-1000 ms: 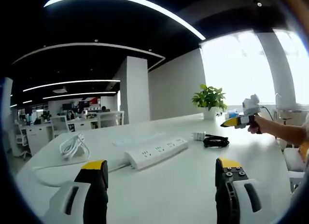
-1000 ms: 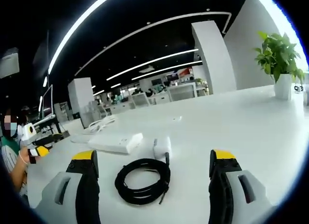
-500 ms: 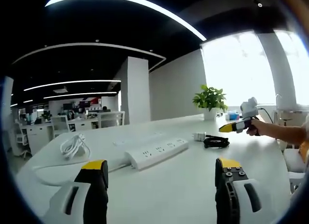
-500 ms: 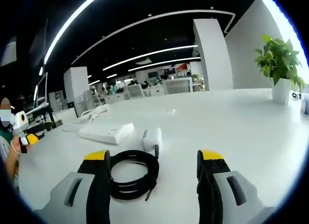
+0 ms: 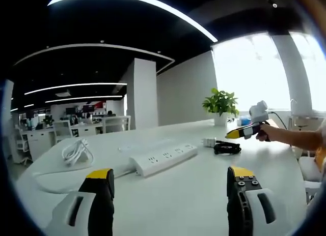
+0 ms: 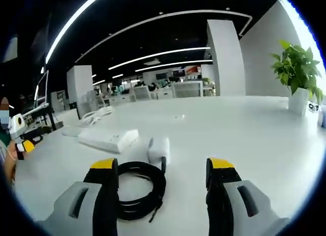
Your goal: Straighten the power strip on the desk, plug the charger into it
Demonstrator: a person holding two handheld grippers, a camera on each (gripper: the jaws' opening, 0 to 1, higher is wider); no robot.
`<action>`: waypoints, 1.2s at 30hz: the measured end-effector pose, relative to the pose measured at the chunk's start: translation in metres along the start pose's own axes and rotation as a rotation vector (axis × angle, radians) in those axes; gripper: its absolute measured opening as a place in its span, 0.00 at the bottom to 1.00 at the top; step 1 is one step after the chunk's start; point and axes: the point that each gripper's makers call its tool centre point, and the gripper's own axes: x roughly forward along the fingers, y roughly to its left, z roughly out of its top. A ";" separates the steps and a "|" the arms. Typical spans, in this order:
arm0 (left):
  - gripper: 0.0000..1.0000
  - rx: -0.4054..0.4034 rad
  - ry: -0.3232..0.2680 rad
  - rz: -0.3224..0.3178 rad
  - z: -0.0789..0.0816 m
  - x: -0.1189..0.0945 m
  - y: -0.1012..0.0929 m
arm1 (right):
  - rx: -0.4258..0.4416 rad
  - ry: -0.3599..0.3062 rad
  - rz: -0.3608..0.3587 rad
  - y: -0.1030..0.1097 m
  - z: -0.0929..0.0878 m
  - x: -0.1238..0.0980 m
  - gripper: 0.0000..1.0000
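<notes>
On the desk (image 5: 193, 195), your strip (image 5: 164, 160) lies angled, charger (image 6: 158, 147) and cable (image 6: 138, 195) beside it. Your left gripper (image 5: 170, 181) and right gripper (image 6: 160, 170) both gape empty. Behind, a pot (image 6: 298, 99) holds a plant (image 6: 298, 68).

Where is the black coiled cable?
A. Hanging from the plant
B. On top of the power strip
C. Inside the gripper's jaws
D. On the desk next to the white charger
D: the cable lies flat on the desk, its coil right beside the charger, apart from the power strip.

Coiled black cable (image 6: 140, 190) partly behind the right tongs' jaw (left side), distant desks (image 5: 76, 130) blurred
</notes>
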 end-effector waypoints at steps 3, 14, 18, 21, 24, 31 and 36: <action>0.94 -0.002 -0.002 0.001 0.000 0.000 0.000 | 0.013 -0.002 0.002 0.001 0.002 0.006 0.68; 0.93 0.000 0.003 -0.005 -0.001 0.002 -0.002 | 0.019 0.001 -0.003 0.000 0.003 0.020 0.65; 0.93 0.000 0.002 -0.006 0.000 0.003 -0.002 | 0.010 0.000 -0.013 -0.001 0.005 0.023 0.65; 0.93 0.000 -0.001 -0.008 0.001 0.003 -0.002 | 0.014 -0.003 -0.015 -0.001 0.006 0.027 0.64; 0.93 0.001 0.000 -0.006 0.001 0.003 -0.002 | 0.014 -0.001 -0.013 0.000 0.007 0.030 0.65; 0.93 -0.003 0.001 -0.005 0.000 0.002 -0.002 | 0.011 -0.008 -0.008 0.005 0.011 0.035 0.66; 0.93 -0.004 -0.001 -0.004 0.000 0.002 -0.001 | 0.000 -0.003 -0.009 0.008 0.011 0.041 0.66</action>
